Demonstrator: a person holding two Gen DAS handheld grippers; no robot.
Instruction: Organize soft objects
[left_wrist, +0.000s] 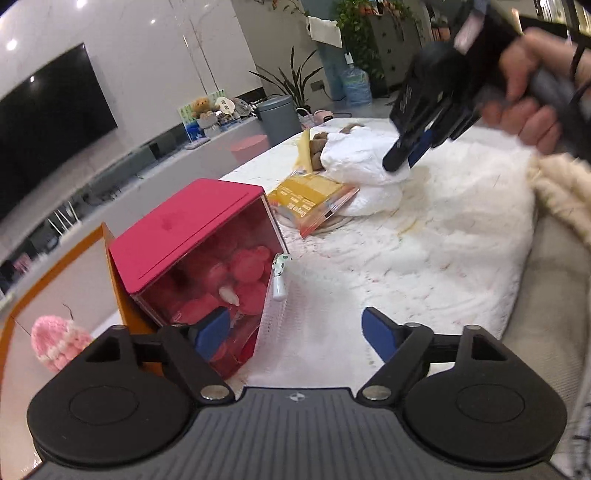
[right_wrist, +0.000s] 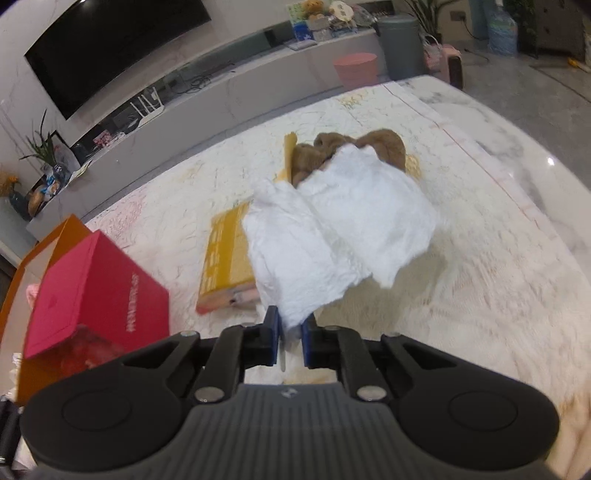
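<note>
A white fluffy cloth (right_wrist: 340, 221) lies over a brown plush toy (right_wrist: 325, 147) on the pale furry cover (right_wrist: 480, 295). My right gripper (right_wrist: 291, 325) is shut on the cloth's near edge; in the left wrist view it (left_wrist: 406, 151) pinches the same cloth (left_wrist: 369, 173), held by a person's hand (left_wrist: 532, 110). My left gripper (left_wrist: 295, 328) stands open with nothing between its fingers. Its left finger (left_wrist: 210, 332) is just in front of a tilted red box (left_wrist: 195, 240) whose clear front shows pink soft items. A pink knit hat (left_wrist: 55, 343) lies inside an orange box (left_wrist: 55, 266).
A yellow packet (left_wrist: 310, 195) lies between the red box and the cloth. A small white tube (left_wrist: 279, 275) rests beside the red box. A cream fuzzy item (left_wrist: 565, 192) is at the right edge. Beyond the table stand a grey bin (right_wrist: 399, 44) and a pink stool (right_wrist: 354, 70).
</note>
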